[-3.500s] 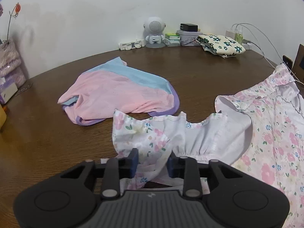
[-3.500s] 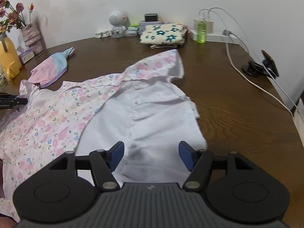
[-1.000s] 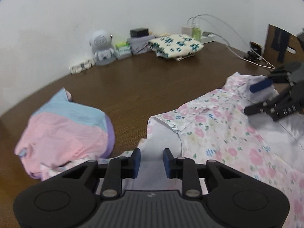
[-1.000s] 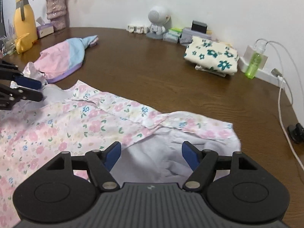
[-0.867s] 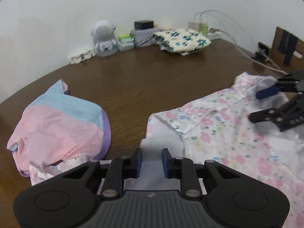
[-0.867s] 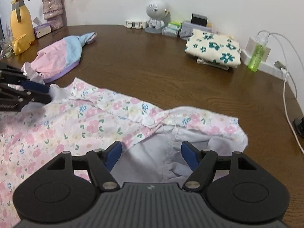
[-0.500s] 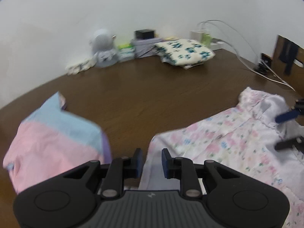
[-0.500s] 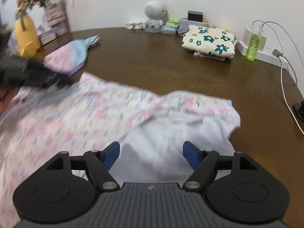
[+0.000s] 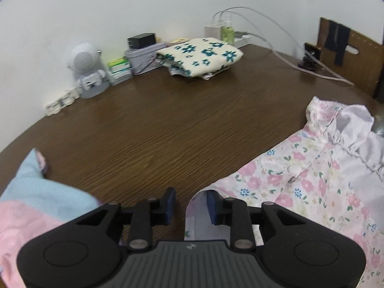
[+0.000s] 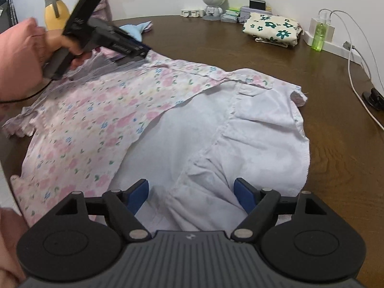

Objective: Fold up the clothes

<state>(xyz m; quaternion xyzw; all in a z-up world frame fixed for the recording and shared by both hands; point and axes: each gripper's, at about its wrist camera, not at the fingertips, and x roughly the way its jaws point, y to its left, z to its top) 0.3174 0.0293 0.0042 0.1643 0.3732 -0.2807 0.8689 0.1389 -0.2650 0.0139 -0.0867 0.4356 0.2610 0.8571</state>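
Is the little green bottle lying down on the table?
No, the green bottle stands upright beside the white charger by the wall.

Left claw (image 9: 189,202) jaws narrowly apart, angled down; right claw (image 10: 190,193) jaws opening wide, garment (image 10: 192,132) between, unpressed.

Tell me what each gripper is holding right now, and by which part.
Nothing is held. The left gripper stands parted beside the corner of the pink floral white-lined garment; the right gripper is opening over its white lining, pads clear.

Thin cotton dress (image 10: 100,129), wood-grain table (image 9: 168,129)
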